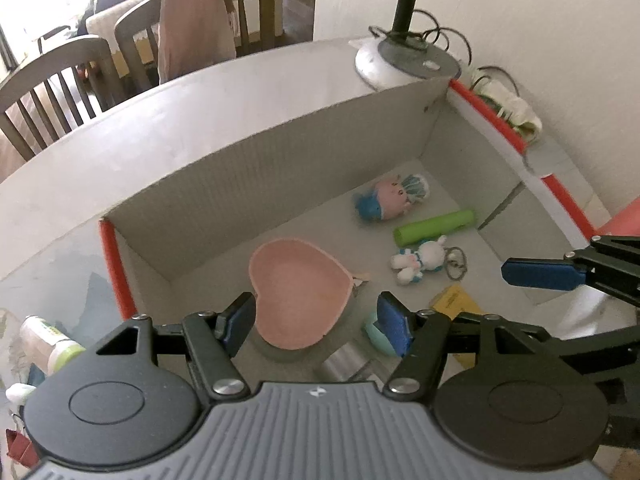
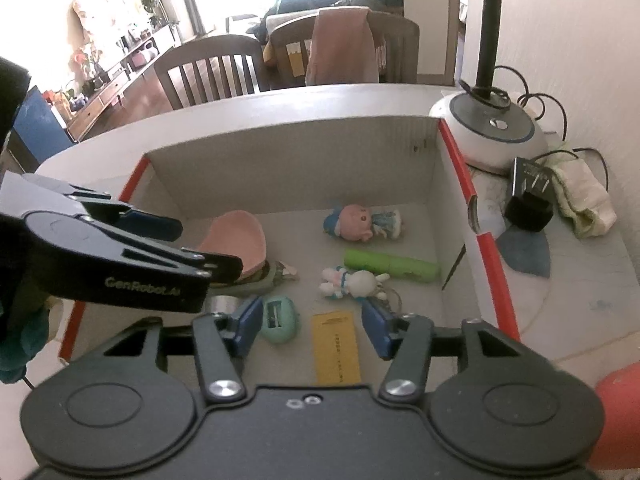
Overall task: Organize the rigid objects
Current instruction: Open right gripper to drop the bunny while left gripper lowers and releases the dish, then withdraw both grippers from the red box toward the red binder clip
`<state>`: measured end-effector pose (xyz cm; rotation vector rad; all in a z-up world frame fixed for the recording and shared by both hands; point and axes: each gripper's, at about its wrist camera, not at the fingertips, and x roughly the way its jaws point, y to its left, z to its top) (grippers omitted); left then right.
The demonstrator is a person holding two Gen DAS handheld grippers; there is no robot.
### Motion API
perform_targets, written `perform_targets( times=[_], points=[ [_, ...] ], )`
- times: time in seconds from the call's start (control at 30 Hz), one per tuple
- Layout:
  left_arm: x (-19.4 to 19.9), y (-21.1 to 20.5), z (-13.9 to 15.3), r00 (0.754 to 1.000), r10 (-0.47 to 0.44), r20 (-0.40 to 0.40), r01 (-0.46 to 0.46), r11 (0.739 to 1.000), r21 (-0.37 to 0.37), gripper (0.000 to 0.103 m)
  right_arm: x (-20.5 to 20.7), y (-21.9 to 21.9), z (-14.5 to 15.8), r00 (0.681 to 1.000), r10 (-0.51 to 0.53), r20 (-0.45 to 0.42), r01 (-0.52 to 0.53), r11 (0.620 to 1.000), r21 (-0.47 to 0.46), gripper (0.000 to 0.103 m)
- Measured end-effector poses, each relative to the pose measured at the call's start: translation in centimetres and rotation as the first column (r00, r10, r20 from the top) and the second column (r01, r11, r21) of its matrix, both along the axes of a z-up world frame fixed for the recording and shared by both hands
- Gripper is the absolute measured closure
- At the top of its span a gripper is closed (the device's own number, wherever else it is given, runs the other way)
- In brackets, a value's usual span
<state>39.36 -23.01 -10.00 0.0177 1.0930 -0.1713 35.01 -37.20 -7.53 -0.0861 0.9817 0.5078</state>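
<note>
Both wrist views looking steeply down from close above into the open box (image 1: 280, 148), past their own blue fingertips (image 2: 248, 326). Shared ahead of both claws: pink heart dish (image 1: 298, 296), doll (image 2: 360, 222), green tube (image 2: 390, 266), bunny keychain (image 1: 420, 260), lamp base (image 2: 488, 136) beyond the far right corner.

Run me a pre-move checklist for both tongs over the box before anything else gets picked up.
1. Left tongs empty: ok, open, nothing between the pads, pink heart dish lies below them in the box.
2. Right tongs empty: ok, open above the yellow card, not pressing it.
3. The two tongs apart from each other: ok, a gap shows between them in both views.
4. Items lying inside the box: ok for the doll, green tube and bunny keychain.
5. Mint case free: cannot tell, partly hidden by a finger.
6. More items waiting outside the box: cannot tell.
</note>
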Motion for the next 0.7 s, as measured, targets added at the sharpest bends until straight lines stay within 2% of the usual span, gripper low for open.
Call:
perform_targets(
  times=[0.6,0.67,0.7],
  points=[
    [-7.2,3.5,6.2,0.990,0.015,0.142,-0.005,0.998,-0.068,0.036,-4.7,1.5,4.7,0.998,0.009,0.066,-0.013,0.998,0.067,0.037],
    [-8.2,4.1,6.7,0.988,0.010,0.153,0.002,0.997,-0.080,0.036,-5.3,1.9,5.1,0.997,0.005,0.075,-0.010,0.997,0.073,0.030],
    [-8.6,4.4,6.9,0.987,0.013,0.157,0.000,0.997,-0.081,0.036,-5.7,2.1,5.3,0.997,0.005,0.081,-0.011,0.997,0.078,0.029]
  ],
)
